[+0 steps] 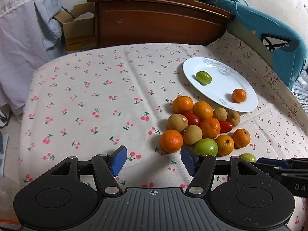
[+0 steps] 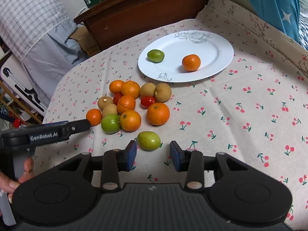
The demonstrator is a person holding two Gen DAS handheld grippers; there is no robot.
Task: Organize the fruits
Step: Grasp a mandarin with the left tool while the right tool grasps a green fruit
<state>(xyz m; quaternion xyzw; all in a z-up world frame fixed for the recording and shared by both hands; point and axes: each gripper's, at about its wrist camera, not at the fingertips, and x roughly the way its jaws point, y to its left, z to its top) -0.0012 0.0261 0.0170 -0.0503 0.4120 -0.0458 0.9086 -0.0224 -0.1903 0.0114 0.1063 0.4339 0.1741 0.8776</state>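
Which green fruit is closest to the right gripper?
The lone green fruit just ahead of the open right gripper, apart from the pile; the others sit in the pile and on the plate.

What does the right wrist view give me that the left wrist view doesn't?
Right wrist only: the loose green fruit whole, just ahead of the open right gripper, and the hand on the left gripper's handle. Left wrist only: the open left gripper facing bare cloth beside the pile. Both: the plate holding one green fruit and one orange.
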